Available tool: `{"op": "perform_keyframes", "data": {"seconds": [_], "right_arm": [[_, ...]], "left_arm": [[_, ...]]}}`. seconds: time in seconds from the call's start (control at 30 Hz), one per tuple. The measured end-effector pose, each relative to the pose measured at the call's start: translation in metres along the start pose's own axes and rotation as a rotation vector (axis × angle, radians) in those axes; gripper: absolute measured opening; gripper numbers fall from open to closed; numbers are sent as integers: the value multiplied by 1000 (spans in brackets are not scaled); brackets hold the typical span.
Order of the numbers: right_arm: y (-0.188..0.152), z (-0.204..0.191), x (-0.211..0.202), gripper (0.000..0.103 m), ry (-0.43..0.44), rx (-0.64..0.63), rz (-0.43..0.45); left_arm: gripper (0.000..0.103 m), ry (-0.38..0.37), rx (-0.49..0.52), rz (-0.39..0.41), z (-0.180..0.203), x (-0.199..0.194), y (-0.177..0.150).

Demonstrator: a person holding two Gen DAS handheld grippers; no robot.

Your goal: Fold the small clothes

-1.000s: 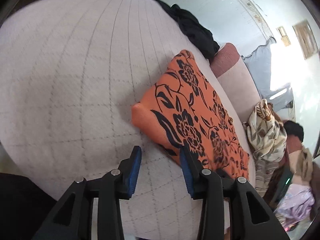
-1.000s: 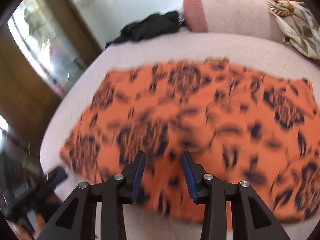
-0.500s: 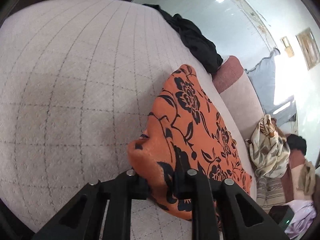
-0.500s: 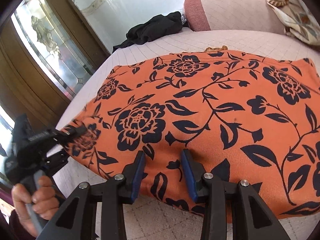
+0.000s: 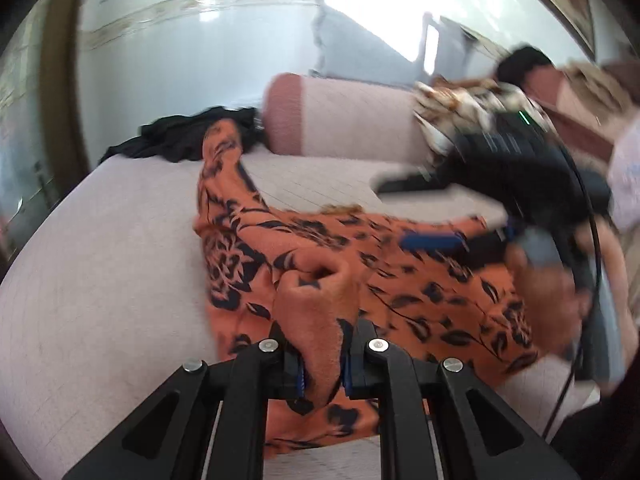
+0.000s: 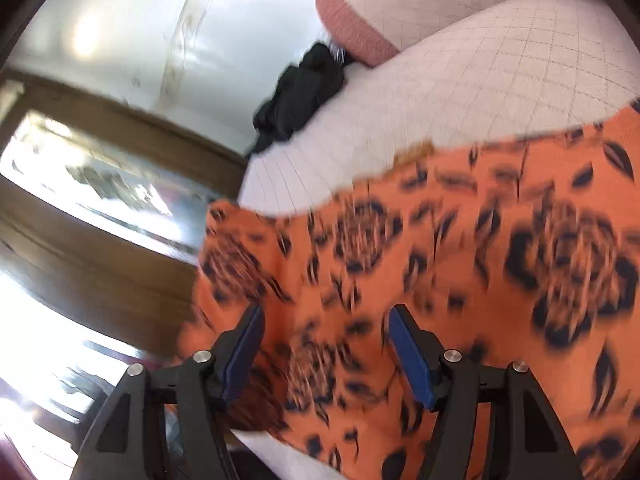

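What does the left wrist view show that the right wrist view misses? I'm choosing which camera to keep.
Only the left wrist view: the left tool shut on a fold of the orange floral cloth, and a patterned garment. Only the right: the right tool, jaws opening above the cloth, and a wooden glazed door. Both: cloth, black garment, bolster.

The right hand-held gripper [image 6: 326, 346] hung over the orange flowered cloth [image 6: 460, 264], its jaws opening and clear of the fabric. Behind, a black garment [image 6: 304, 92] lay on the pale checked bed [image 6: 500, 80].
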State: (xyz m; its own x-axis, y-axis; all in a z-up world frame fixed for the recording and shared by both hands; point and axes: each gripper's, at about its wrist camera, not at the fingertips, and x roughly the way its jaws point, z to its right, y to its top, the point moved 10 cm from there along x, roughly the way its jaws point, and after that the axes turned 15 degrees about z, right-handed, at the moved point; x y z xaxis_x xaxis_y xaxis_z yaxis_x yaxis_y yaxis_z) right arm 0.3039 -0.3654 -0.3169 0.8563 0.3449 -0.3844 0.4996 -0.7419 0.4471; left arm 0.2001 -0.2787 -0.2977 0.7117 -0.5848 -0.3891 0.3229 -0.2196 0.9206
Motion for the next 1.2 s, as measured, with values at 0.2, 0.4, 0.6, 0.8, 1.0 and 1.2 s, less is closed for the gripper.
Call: {"op": "perform_keyframes", "data": {"seconds": [0.2,0.4,0.6,0.8,1.0,1.2], "right_arm": [[27,15,20,76,59,67,-67],[28,27,51,80,5,88,-122],[19,4,82,81,46,49,-171],[1,-21,101,19,1,-189,-167],[25,-30,69,15,-33,-281,-41],[76,-9,-4,15,-39,-266,111]], "left_arm": [[13,-40,96,-93,39,26,-29],[13,-35,146,-74,43,26,-30],[13,-41,122,-57,36,20,-29],[13,-62,77,-49,33,9,-22],[13,-153,34,-13,58,-4,11],[13,-335,-37,-31,135,17,46]]}}
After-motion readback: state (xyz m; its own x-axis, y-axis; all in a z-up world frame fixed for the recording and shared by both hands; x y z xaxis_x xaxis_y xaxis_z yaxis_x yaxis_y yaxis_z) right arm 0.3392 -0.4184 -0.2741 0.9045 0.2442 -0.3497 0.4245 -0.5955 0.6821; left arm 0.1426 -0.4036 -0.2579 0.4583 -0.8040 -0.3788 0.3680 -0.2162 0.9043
